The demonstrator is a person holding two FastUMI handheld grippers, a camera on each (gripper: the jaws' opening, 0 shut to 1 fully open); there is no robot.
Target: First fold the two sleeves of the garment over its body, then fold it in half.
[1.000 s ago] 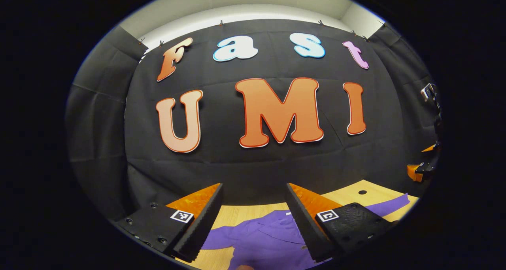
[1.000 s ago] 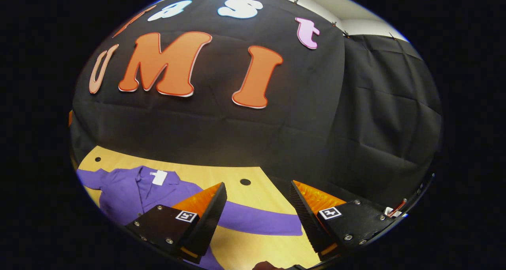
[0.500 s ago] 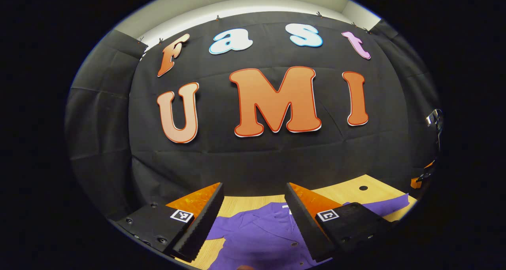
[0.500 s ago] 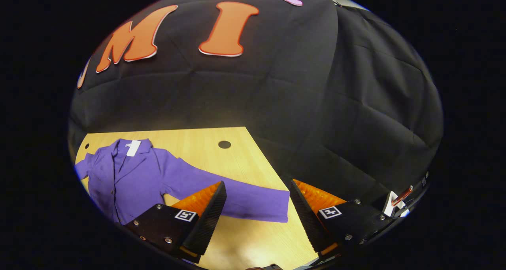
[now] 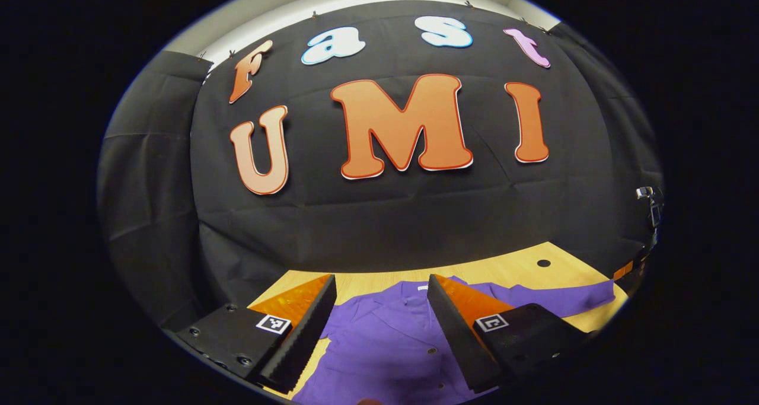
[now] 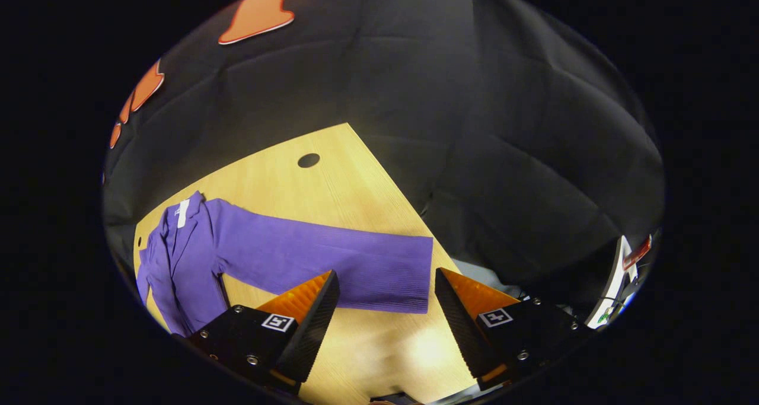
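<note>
Left gripper (image 5: 379,334): jaws apart, held above purple jacket (image 5: 391,345), pointing at booth wall.
Right gripper (image 6: 385,328): jaws apart, tilted down over sleeve (image 6: 332,257) cuff near table (image 6: 332,179) edge.

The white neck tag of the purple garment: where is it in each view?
Left gripper view: the white neck tag sits low at centre, on the collar, beside the right finger's tip.
Right gripper view: far left, at the garment's top end.
Shared landmark: the round dark hole in the wooden table.
</note>
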